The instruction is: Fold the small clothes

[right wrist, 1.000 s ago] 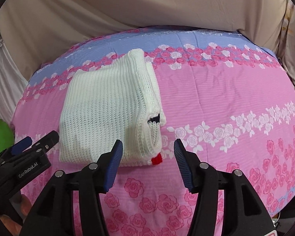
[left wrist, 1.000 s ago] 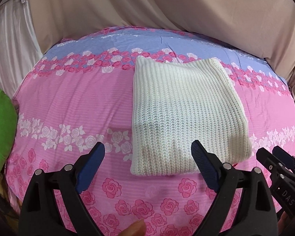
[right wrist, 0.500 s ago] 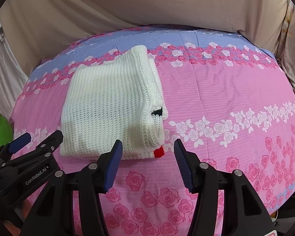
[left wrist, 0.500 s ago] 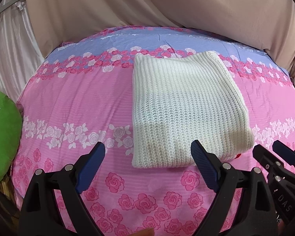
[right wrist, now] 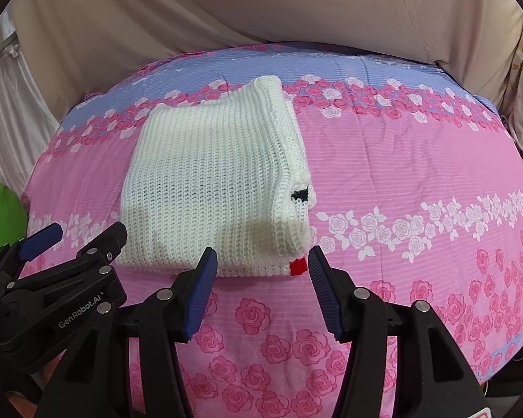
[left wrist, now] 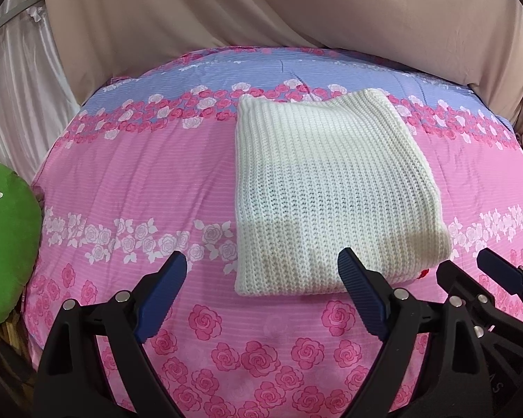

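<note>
White ribbed knit garment (left wrist: 327, 195), folded flat on pink rose-print bed cover (left wrist: 139, 181), left tool (left wrist: 261, 284) and right tool (right wrist: 261, 271) both spread wide, empty, just short of near edge

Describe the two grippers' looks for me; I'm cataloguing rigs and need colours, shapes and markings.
Both are alike: matte black plastic frames with silver round rivets, and two tapering fingers faced with ribbed dark blue pads. The left gripper carries white "GenRobot.AI" lettering on its side, read in the right wrist view. The right gripper shows a bit of red-and-white label at its lower edge. No cables or sleeves show.
</note>
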